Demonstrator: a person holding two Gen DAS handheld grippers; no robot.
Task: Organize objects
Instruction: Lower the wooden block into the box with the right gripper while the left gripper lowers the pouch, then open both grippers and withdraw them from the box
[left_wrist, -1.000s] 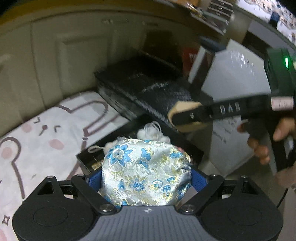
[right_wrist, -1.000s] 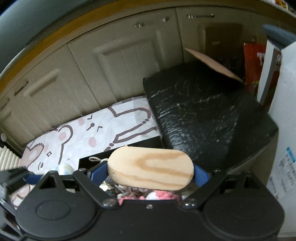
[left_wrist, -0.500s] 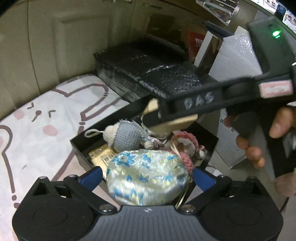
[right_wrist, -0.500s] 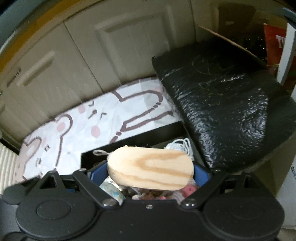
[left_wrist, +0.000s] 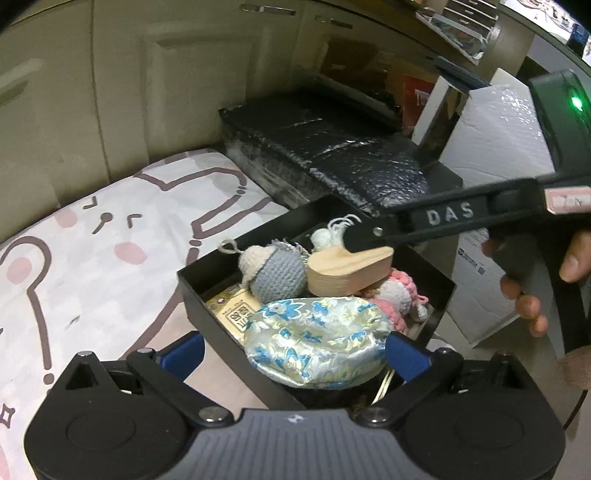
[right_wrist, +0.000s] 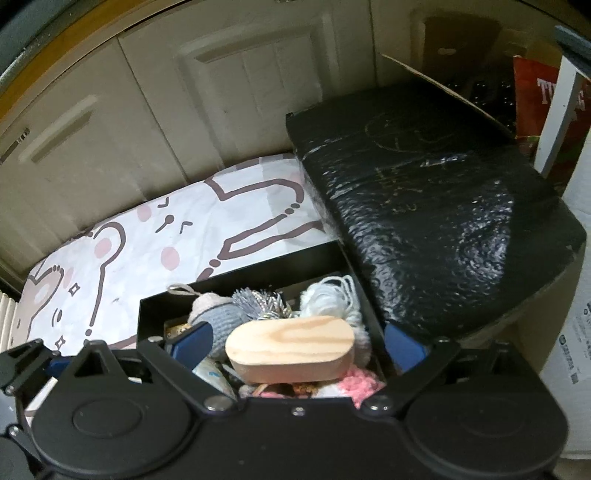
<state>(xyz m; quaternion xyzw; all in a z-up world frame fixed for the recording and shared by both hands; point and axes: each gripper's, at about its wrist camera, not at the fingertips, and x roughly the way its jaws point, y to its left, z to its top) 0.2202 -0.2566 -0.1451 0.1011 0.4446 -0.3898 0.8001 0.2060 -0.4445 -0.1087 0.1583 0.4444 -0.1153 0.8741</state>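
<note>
In black box (left_wrist: 207, 295): brocade pouch (left_wrist: 317, 343), wooden block (right_wrist: 291, 349).

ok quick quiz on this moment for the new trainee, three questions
1. True or false: the right gripper clamps the wooden block tightly.
2. Where does the floral pouch lie? A: on the bear-print cloth. B: in the black box, at its near edge. C: on the black wrapped parcel.
3. What colours is the crocheted toy left of the block?

Key
1. False: the jaws stand clear of the block between them and have just been opening.
2. B: it lies between the jaws of the left gripper, which have also just been opening.
3. Grey and cream.
</note>
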